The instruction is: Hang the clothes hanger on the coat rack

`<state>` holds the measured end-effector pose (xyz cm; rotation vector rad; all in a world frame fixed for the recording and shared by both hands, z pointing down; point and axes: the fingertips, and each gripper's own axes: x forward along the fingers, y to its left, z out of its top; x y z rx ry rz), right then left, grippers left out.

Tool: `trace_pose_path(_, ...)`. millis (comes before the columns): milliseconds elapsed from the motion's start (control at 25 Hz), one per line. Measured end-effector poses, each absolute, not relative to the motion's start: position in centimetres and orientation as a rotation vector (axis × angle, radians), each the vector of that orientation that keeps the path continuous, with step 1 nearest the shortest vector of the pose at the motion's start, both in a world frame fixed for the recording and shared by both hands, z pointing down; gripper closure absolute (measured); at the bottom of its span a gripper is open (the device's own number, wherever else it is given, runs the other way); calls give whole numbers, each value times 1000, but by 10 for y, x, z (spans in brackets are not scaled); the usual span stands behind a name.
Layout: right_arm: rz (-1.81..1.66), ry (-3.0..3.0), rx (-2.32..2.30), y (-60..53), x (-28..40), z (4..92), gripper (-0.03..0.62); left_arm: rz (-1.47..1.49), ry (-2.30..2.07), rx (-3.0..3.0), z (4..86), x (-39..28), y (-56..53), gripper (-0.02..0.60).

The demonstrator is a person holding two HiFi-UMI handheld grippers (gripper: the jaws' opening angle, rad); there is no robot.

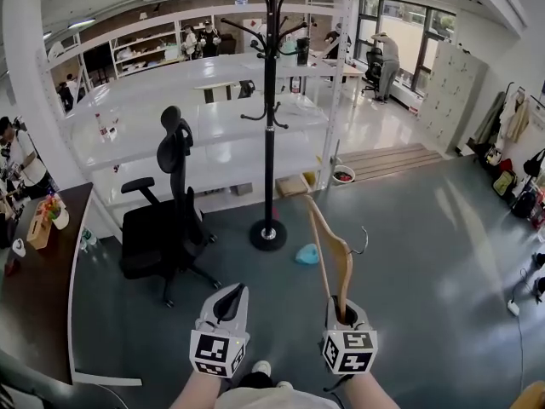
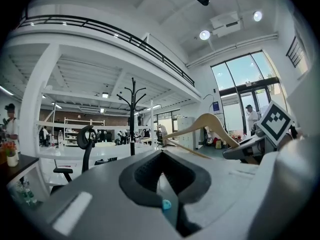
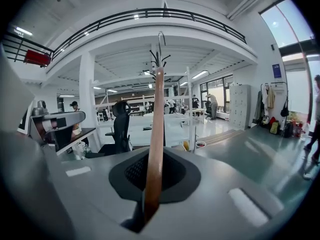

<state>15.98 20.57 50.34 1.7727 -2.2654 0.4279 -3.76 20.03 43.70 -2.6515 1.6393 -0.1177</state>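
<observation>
Wooden hanger [image 1: 334, 258] sits in your right gripper [image 1: 345, 315], jaws clenched on its lower end. Its long axis runs up and fwd from the jaws toward the coat rack [image 1: 270, 100], wire hook out to the right. Rack: black pole, curved prongs, round base, well ahead on the grey floor [image 1: 426, 254]. Your left gripper [image 1: 228, 305] has its jaws pressed together, nothing btwn. Black office chair [image 1: 170, 220] stands left of the rack.
</observation>
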Motion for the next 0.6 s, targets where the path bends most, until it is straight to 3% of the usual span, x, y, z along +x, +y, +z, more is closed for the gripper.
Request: trace_pose_path(600, 437, -2228, 1834, 139, 132, 505, 566, -86, 1588, -2659, 432, -82, 135, 581)
